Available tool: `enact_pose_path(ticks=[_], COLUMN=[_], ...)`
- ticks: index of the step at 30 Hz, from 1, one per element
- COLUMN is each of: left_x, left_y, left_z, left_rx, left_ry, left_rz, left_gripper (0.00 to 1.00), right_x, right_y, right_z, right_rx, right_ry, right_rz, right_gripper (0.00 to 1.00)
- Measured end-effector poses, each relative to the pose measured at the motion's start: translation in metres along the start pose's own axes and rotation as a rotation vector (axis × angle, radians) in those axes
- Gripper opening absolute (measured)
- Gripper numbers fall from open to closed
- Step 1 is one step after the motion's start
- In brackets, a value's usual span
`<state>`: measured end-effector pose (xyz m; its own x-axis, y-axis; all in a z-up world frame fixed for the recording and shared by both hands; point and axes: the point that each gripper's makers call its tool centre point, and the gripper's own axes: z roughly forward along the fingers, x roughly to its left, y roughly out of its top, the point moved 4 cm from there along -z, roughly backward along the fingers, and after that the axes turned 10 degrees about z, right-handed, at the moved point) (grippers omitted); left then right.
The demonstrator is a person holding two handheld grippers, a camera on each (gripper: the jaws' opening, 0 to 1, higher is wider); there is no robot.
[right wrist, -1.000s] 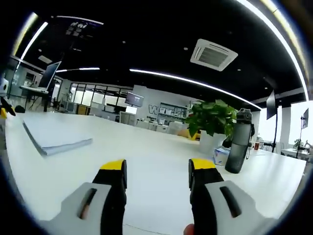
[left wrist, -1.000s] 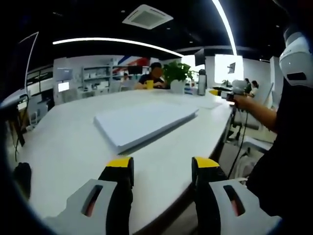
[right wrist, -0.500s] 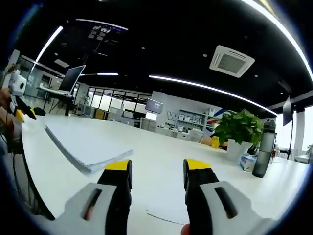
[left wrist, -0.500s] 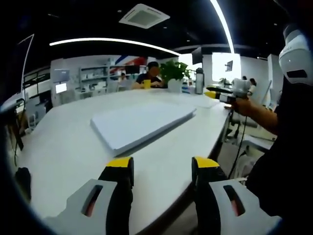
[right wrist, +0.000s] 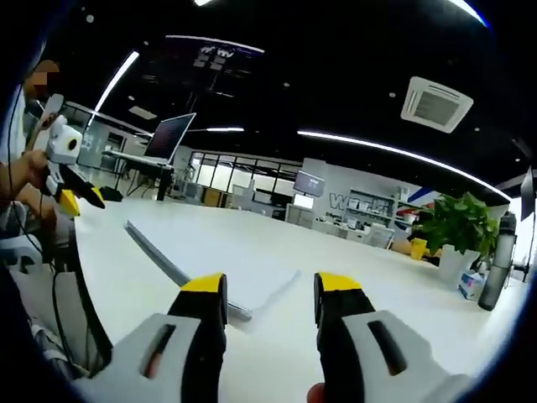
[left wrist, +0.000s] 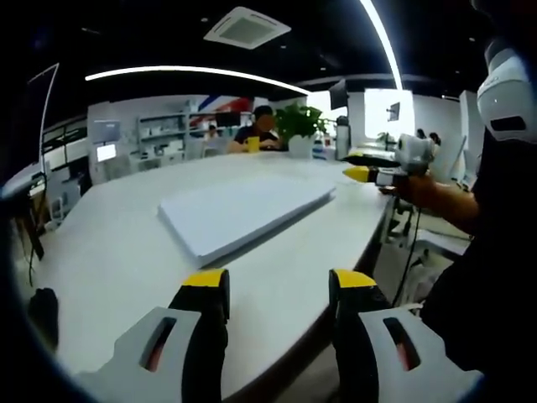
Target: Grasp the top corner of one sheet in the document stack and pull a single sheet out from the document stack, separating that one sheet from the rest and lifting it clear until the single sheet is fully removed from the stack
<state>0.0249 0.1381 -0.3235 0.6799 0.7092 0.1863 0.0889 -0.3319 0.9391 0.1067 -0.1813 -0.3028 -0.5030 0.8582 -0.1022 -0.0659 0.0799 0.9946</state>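
Note:
A thick stack of white sheets (left wrist: 243, 214) lies flat on the white table (left wrist: 109, 252), a little ahead of my left gripper (left wrist: 278, 285), which is open and holds nothing. My right gripper (left wrist: 377, 175) comes in from the right in a hand, its yellow tips level with the stack's right corner and apart from it. In the right gripper view the stack (right wrist: 180, 270) shows almost edge-on, its near corner just ahead of and between the tips of my open right gripper (right wrist: 268, 290). The left gripper (right wrist: 71, 189) hovers at far left in a hand.
The table's curved edge (left wrist: 369, 243) runs close on the right, with a person's dark sleeve beside it. A potted plant (right wrist: 457, 227) and a dark bottle (right wrist: 501, 260) stand far across the table. A seated person with a yellow cup (left wrist: 256, 144) is at the far side.
My right gripper has swung round and come in toward the stack, whose corner now sits just ahead of its tips. Its jaws have narrowed slightly. The left gripper has barely moved.

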Motion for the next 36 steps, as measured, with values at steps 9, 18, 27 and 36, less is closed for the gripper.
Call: enact_pose_path(ticks=[9,18,27,36], left_x=[0.0,-0.003,-0.003,0.005], left_y=[0.002,-0.003,0.007,0.021], left_z=[0.001,0.005,0.01,0.026], left_rx=[-0.002,0.002,-0.016,0.044], left_ry=[-0.001,-0.018,-0.031,-0.061], left_rz=[0.005,-0.001,0.056,0.219], left_gripper=[0.48,0.48,0.48,0.48], right_x=[0.031,0.039,0.039,0.041], right_y=[0.004,0.003,-0.003,-0.003], right_z=[0.008,0.011,0.011,0.012], right_rx=[-0.021,-0.021,-0.012,-0.021], right_ry=[0.058,0.075,0.086,0.098], right_rz=[-0.026,-0.008,0.019,0.017], right_gripper=[0.39,0.38,0.38,0.38])
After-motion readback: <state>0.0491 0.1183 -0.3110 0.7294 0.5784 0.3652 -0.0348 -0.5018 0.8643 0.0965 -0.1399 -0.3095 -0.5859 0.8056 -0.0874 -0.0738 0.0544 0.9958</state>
